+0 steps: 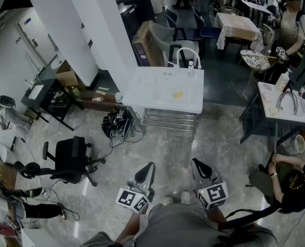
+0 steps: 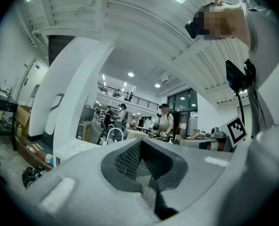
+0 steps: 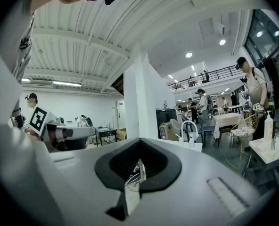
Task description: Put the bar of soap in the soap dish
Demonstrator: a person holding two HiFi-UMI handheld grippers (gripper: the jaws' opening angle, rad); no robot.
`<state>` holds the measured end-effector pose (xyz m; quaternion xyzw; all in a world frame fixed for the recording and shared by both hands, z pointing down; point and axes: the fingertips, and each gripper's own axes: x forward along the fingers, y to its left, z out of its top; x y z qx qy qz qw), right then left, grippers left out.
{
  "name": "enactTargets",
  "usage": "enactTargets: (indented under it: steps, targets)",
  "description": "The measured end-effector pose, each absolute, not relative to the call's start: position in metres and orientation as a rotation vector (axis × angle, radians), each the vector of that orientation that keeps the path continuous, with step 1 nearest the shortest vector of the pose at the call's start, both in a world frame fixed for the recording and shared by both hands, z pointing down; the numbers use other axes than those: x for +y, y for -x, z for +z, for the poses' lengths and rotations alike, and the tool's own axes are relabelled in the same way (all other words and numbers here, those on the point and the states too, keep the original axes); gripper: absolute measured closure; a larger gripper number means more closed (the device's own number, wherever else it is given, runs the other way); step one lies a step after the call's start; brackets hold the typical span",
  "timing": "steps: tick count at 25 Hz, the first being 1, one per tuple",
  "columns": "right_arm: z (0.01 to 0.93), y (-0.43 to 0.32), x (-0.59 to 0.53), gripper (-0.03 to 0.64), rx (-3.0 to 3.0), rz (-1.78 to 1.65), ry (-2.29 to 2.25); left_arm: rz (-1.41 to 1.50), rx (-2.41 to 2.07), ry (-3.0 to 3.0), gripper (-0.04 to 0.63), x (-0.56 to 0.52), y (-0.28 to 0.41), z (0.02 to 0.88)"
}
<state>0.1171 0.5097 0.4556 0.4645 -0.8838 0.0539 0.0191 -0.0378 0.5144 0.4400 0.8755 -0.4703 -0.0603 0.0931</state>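
Note:
A small yellow bar of soap [image 1: 178,94] lies on the white table [image 1: 147,94] far ahead of me, near a white arched faucet [image 1: 186,55]. Small pale items [image 1: 167,74] sit by the faucet; I cannot make out a soap dish among them. My left gripper [image 1: 145,173] and right gripper [image 1: 199,168] are held side by side close to my body, over the floor, well short of the table. Both are shut with nothing between the jaws. In the left gripper view the gripper [image 2: 146,173] faces the table [image 2: 76,147]. The right gripper [image 3: 137,173] sees the faucet [image 3: 189,128].
A black office chair [image 1: 72,158] stands at the left and a dark bag with cables [image 1: 116,123] lies by the table's leg. A second white table [image 1: 284,112] is at the right, with a person crouched [image 1: 291,181] beside it. Another person [image 1: 291,19] stands farther back.

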Motion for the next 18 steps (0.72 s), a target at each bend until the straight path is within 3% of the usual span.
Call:
enactTargets:
  steps: [18]
  targets:
    - [0.466, -0.167, 0.502, 0.615, -2.769, 0.182, -1.386, -0.213, -1.601, -2.526, 0.603, 0.539, -0.011, 0.434]
